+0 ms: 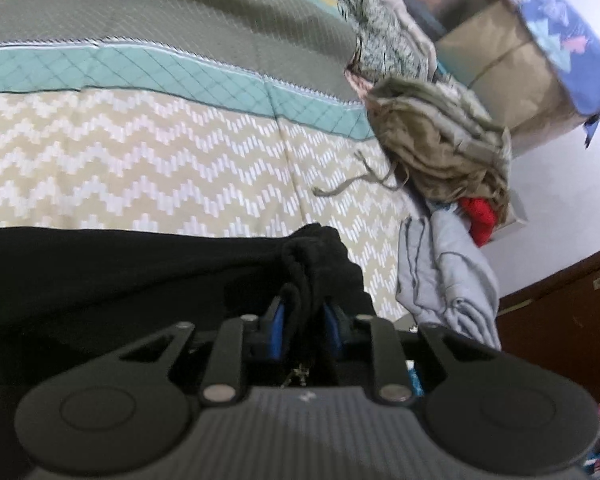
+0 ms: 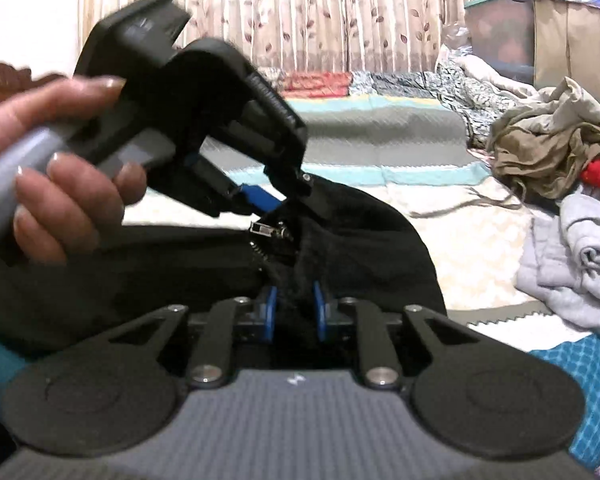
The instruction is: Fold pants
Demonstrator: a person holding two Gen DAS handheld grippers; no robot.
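Observation:
Black pants [image 1: 100,280] lie across the patterned bedspread [image 1: 140,160], with one end bunched up. In the left wrist view my left gripper [image 1: 306,320] is shut on a gathered fold of that black fabric between its blue pads. In the right wrist view my right gripper [image 2: 294,308] is shut on the black pants [image 2: 360,240] close below the metal zipper [image 2: 268,232]. There a person's hand [image 2: 60,184] holds the left gripper [image 2: 284,196], which pinches the same cloth just above the zipper. Both grips sit close together on the raised bunch.
A crumpled olive garment [image 1: 440,140] with a red item [image 1: 476,216] under it lies at the bed's right edge, beside a grey garment [image 1: 448,280]. Boxes [image 1: 512,72] stand past it. A leaf-print curtain [image 2: 300,12] hangs behind the bed.

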